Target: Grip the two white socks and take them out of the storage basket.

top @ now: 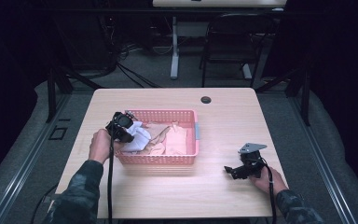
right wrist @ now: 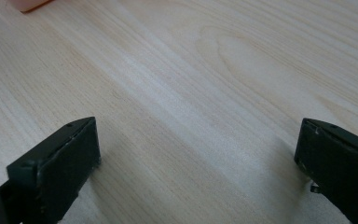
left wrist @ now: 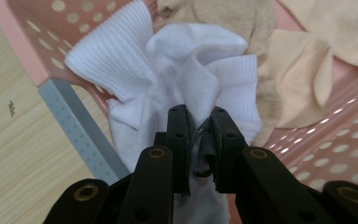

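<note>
- The left tool (left wrist: 199, 121) is pinched shut on a fold of the white sock (left wrist: 186, 70), at the left end of the pink basket (top: 193, 133).
- The sock bunches straight ahead of the jaws, beige cloth (left wrist: 303, 79) just beside it.
- The right tool (right wrist: 200, 158) rests wide open and holds nothing on the table (right wrist: 205, 70), well apart to the basket's right.

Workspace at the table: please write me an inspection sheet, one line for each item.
Surface: pale wooden table, with a dark grommet hole.
Job's things: white sock in pink basket, beside beige socks.
Clutter: nothing seen.
Grippers: left gripper pinches the white sock; right gripper open, low over bare wood.
Cables: one black cable trails from each gripper.
Surroundings: dark room, chair, floor cables.
</note>
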`<state>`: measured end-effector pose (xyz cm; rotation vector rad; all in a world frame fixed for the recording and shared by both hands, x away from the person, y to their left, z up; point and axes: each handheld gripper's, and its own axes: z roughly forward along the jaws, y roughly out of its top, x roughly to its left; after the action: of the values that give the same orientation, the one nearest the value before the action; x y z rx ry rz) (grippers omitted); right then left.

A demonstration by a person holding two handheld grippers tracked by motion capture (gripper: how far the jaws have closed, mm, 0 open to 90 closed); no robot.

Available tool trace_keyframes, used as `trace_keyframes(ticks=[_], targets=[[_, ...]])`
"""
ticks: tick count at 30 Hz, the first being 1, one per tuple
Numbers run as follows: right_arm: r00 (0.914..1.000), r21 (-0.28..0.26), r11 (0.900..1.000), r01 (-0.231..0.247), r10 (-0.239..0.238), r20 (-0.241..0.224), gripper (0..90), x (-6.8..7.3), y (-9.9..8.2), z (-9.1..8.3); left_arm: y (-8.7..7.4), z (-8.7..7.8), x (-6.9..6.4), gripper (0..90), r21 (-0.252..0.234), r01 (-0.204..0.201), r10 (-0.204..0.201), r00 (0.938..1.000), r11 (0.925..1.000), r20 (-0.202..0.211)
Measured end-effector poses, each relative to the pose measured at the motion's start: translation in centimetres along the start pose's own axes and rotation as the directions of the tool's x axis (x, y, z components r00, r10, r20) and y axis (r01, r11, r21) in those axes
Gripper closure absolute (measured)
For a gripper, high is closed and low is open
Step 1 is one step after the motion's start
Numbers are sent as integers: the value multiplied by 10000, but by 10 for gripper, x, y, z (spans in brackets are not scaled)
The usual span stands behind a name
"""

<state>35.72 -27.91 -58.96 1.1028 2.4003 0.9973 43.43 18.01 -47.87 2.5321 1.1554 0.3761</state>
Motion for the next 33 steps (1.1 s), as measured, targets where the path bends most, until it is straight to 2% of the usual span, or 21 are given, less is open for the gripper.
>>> trace_keyframes(ticks=[4, 7, 10, 14, 22, 33], targets=[[10000, -1, 10000, -1, 1, 0, 0, 0, 0, 0, 1, -7, -2, 791, -124, -100, 99, 9999, 9999, -53], [10000, 4, 10000, 0, 0, 1, 0, 0, 0, 0, -1, -9, -1, 789, -192, -41, 41, 10000, 9998, -18], [10000, 2, 10000, 0, 0, 6, 0, 0, 0, 0, -4, -8, 0, 769, -136, 49, -46, 9998, 9999, 194], [10000, 4, 10000, -1, 1, -1, 0, 0, 0, 0, -6, -9, 3, 779, -234, 200, -197, 9997, 9995, 125], [10000, 6, 10000, 1, -1, 3, 0, 0, 0, 0, 0, -25, 6, 789, -703, 267, -248, 9993, 9972, 281], [10000, 9, 10000, 0, 0, -2, 0, 0, 0, 0, 15, -46, 11, 804, -951, 237, -186, 9983, 9952, 543]])
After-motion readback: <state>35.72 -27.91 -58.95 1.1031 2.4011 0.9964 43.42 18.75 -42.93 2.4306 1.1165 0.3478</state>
